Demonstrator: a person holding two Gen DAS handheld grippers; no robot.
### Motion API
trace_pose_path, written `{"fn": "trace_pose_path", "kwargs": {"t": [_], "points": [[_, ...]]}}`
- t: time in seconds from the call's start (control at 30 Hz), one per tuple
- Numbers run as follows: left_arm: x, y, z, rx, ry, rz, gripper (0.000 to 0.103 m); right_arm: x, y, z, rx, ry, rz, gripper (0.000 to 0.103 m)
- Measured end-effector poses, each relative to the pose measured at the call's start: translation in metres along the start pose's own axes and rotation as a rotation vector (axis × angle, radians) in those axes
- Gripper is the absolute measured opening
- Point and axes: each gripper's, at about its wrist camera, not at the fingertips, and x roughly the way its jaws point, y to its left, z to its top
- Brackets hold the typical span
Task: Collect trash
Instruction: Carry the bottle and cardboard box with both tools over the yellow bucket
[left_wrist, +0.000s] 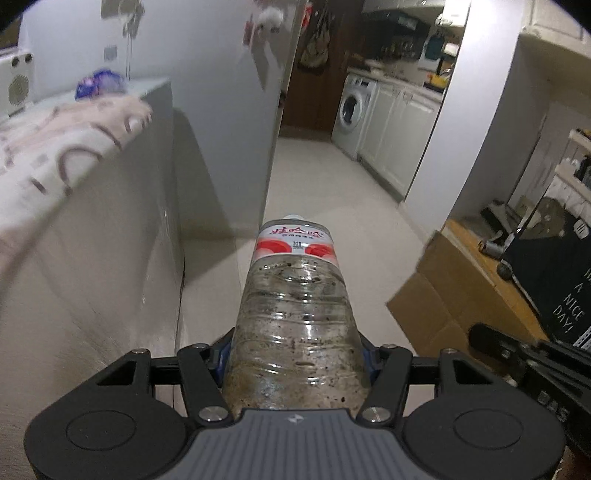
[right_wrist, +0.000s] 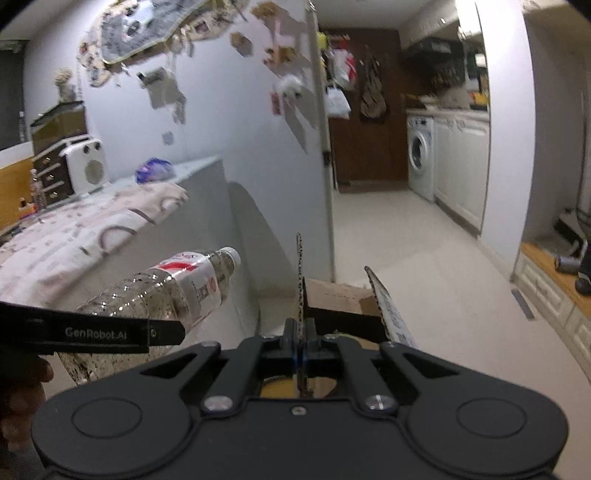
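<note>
Clear plastic bottle (left_wrist: 295, 314) speckled with dark grime, red-and-white label, white cap. Pale pink blanket (left_wrist: 55, 147) with brown arcs. Brown cardboard box (left_wrist: 443, 295). White washing machine (left_wrist: 352, 110). Thin wrapper (right_wrist: 300, 280) with dark spots.

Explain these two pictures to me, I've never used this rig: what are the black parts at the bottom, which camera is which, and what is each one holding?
No robot arm here: a person carries a two-finger tool in each hand, and each picture comes from a camera on one tool, looking forward along its fingers. The black parts at the bottom are the tools' own bodies.

In the left wrist picture, the left tool is shut on a dirty plastic bottle with a red-and-white label, pointing away from the camera. The same bottle appears at the left of the right wrist picture.

The right tool is shut on a thin spotted wrapper, seen edge-on. Just beyond it sits an open cardboard box on the pale floor.

At the left, a patterned cloth lies on a counter.
</note>
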Motion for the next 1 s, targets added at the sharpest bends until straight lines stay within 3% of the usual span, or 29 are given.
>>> {"fn": "trace_pose_path", "kwargs": {"t": [0.47, 0.8, 1.0], "points": [[0.177, 0.061, -0.027, -0.219, 0.251, 0.064, 0.061, 0.099, -0.064, -0.055, 0.096, 0.219, -0.06, 0.003], [0.276, 0.113, -0.054, -0.27, 0.419, 0.125, 0.061, 0.192, -0.058, -0.077, 0.113, 0.353, -0.012, 0.003], [0.33, 0.13, -0.073, -0.313, 0.527, 0.085, 0.062, 0.243, -0.044, -0.09, 0.158, 0.416, 0.046, 0.003]]}}
